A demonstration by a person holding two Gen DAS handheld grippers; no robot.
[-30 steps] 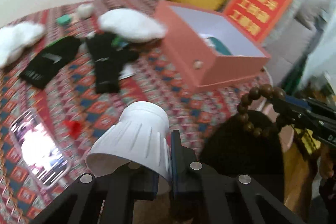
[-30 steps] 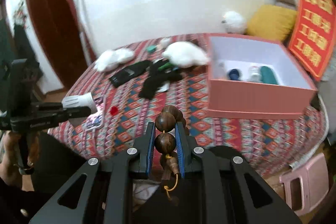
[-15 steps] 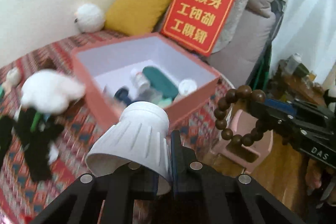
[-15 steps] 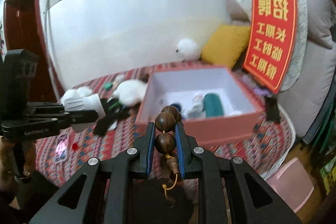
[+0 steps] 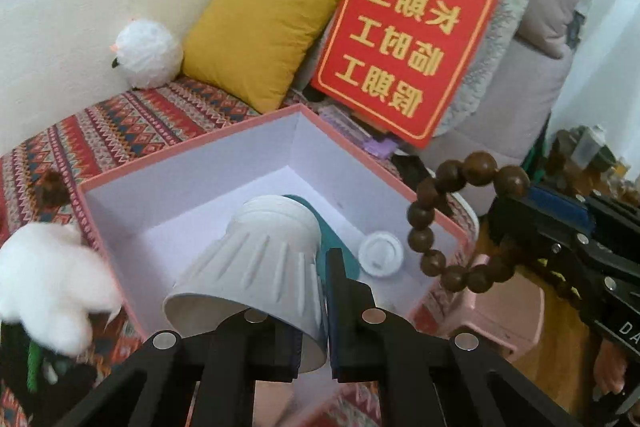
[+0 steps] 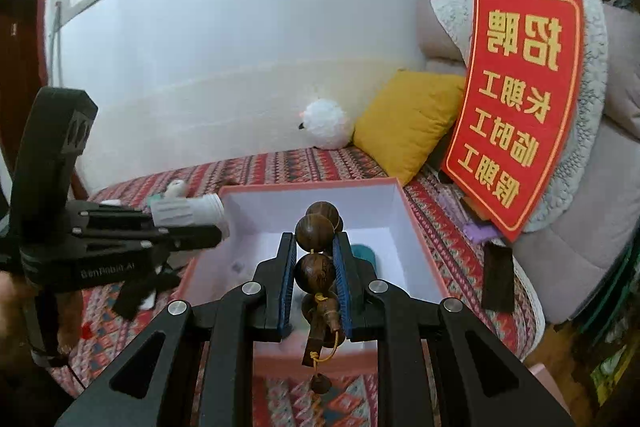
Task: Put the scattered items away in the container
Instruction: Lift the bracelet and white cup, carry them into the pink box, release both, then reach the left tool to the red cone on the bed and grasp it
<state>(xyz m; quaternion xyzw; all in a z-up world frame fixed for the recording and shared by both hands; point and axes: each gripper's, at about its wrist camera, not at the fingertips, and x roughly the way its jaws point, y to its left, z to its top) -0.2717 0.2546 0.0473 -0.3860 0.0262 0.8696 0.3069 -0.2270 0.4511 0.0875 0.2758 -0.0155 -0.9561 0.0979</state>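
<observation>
My left gripper [image 5: 320, 307] is shut on the rim of a white ribbed bulb base [image 5: 256, 271], held over the near left part of the pink box [image 5: 188, 147]. From the right wrist view that same left gripper [image 6: 212, 233] hangs at the box's [image 6: 420, 227] left wall. My right gripper [image 6: 314, 267] is shut on a brown wooden bead bracelet [image 6: 316, 269] above the box's near side; the bracelet [image 5: 460, 227] hangs over the box's right corner. Inside lie a teal case [image 5: 336, 243] and a white round lid [image 5: 380, 254].
The box sits on a red patterned cloth [image 5: 120, 131]. A fluffy white toy [image 5: 44, 291] and black items [image 5: 24, 379] lie left of it. Behind are a white plush ball [image 5: 146, 53], a yellow cushion [image 5: 256, 35] and a red sign [image 5: 416, 19]. A pink stool [image 5: 508, 311] stands below right.
Both grippers have swung right and closer to the pink box, which now fills the middle of both views. Each still holds its item.
</observation>
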